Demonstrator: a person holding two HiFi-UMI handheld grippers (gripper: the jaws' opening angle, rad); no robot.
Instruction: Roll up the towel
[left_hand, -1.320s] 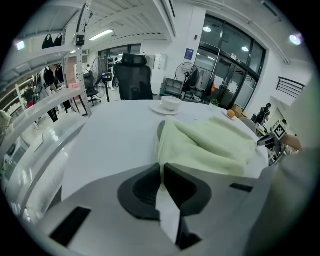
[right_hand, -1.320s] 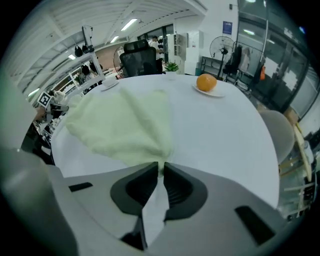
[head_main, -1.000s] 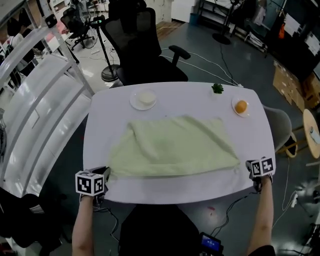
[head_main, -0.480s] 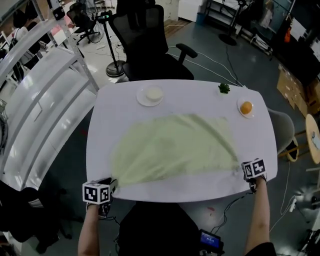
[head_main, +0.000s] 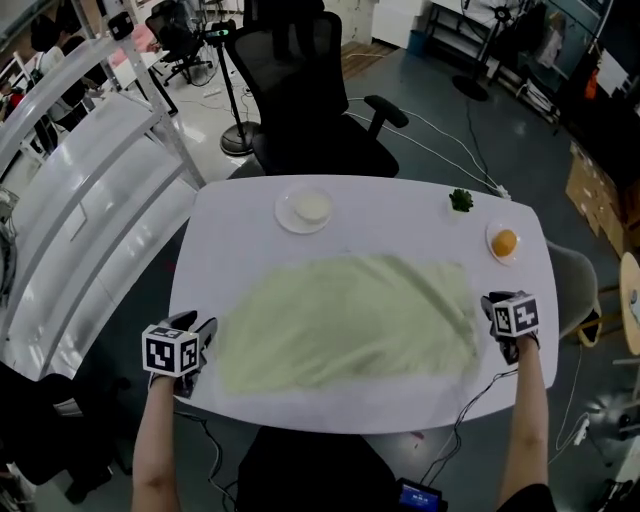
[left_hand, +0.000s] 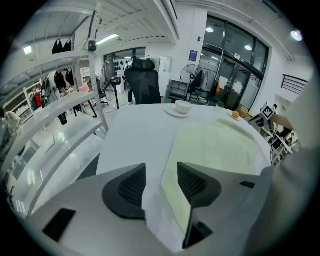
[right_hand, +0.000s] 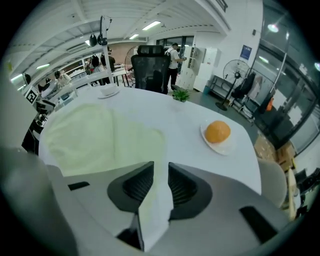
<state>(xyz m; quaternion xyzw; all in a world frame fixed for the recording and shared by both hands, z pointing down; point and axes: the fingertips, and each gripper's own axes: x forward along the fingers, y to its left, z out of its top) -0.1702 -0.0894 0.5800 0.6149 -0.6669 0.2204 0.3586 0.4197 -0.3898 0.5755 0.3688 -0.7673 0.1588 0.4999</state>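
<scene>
A pale green cloth towel (head_main: 350, 320) lies spread flat across a white oval table (head_main: 380, 212). The left gripper (left_hand: 161, 180) and right gripper (right_hand: 161, 180) flank its two ends. Both jaws are opening, grasping nothing, with the towel's edge visible through each gap.

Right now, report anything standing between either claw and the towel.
Nothing visible does. The left claw and right claw, jaws opening, sit at the towel's side edges; its edge shows unpinched in the left gap; the right gap is unclear. The orange, white dish and green sprig lie toward the table's far side, clear of both.
</scene>
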